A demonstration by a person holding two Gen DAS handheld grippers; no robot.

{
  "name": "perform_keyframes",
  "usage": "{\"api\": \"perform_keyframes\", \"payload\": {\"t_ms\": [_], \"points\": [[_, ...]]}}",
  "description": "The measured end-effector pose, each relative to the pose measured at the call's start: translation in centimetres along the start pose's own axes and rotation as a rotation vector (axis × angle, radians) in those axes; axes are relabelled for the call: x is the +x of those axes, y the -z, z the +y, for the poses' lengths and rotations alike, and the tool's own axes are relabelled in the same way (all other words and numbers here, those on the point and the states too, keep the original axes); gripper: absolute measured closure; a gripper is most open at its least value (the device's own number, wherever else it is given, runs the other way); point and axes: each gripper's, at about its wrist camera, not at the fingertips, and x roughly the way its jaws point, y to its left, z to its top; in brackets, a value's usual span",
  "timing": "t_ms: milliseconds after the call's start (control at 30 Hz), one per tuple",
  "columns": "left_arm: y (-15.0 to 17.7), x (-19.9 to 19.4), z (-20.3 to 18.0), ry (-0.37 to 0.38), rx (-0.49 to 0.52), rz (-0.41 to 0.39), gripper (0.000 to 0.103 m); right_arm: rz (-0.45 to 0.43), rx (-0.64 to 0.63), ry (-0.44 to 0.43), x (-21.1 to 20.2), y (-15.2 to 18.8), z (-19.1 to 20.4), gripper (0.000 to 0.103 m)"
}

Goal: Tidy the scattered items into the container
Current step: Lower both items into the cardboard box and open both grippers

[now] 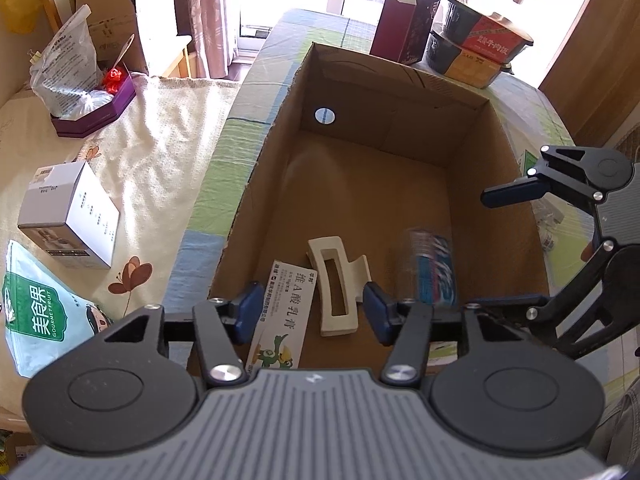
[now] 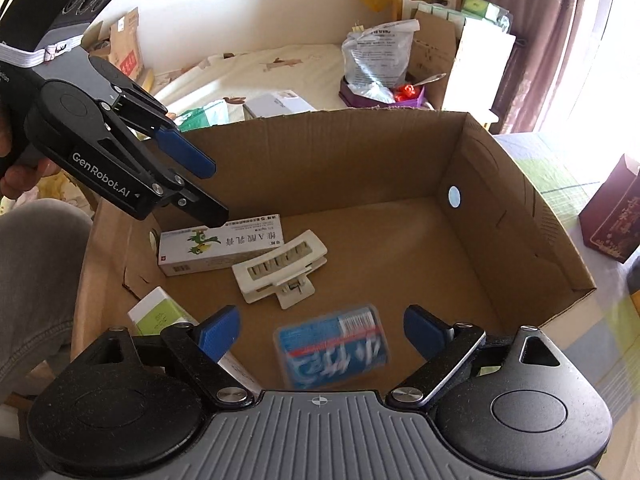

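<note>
**3 items in the cardboard box, both claws empty**

The open cardboard box sits on a patchwork cloth. On its floor lie a long white ointment carton with green cartoon print and, touching its side, a cream hair claw clip. A blue-and-clear tissue packet appears blurred between the right gripper's fingers — whether it rests on the floor or is in the air, I cannot tell.

The left gripper hangs over the near end of the box, its jaws spread wide with nothing between them; the carton and clip lie below the gap. The right gripper is also spread wide, its blue pads clear of the packet on both sides.

Outside the box, just beside its near wall, a green-and-white small box lies on the cloth. Farther off on the cream cloth are a white box and a green snack bag. Beyond the box's far wall stand a dark red carton and 2 stacked instant-meal bowls.
</note>
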Motion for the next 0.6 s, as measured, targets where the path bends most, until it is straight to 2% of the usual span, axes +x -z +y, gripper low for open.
{"api": "perform_keyframes", "payload": {"t_ms": [600], "points": [[0.05, -0.42, -0.56, -0.003, 0.011, 0.013, 0.051, 0.008, 0.004, 0.014, -1.01, -0.28, 0.66, 0.009]]}}
